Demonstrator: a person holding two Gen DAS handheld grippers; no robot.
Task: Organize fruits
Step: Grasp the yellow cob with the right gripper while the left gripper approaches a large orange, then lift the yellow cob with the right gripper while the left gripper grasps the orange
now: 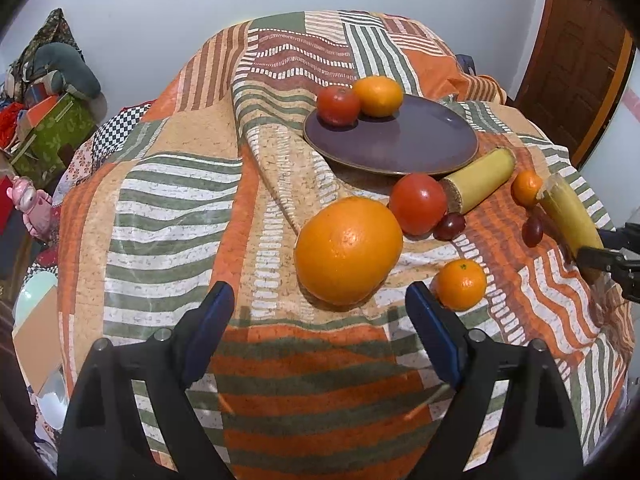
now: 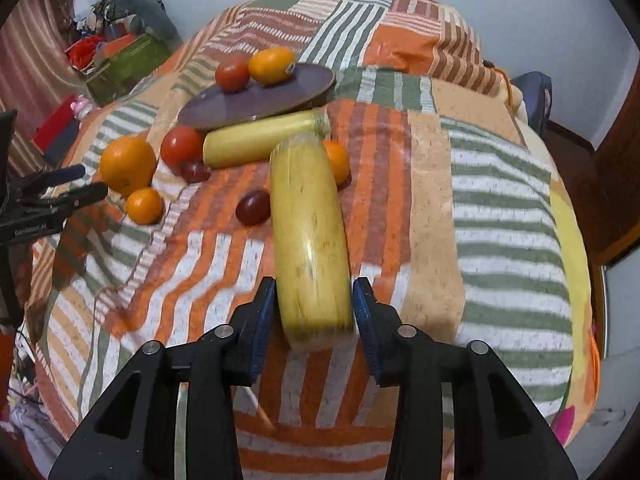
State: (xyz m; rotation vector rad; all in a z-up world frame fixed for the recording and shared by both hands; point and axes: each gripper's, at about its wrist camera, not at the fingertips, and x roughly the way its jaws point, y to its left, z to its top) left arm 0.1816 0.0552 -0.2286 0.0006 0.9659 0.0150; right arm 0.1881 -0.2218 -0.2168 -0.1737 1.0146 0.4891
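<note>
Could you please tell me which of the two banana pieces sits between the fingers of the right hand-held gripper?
The one pointing lengthwise away from the right hand-held gripper, its near end between the blue pads. The other piece lies crosswise beside the plate.

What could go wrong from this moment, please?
1. The right gripper has its jaws around the banana piece, but contact looks loose; it may slip.
2. The plate sits tilted on the rumpled cloth; added fruit may roll off.
3. The left gripper, open, could nudge the big orange.
</note>
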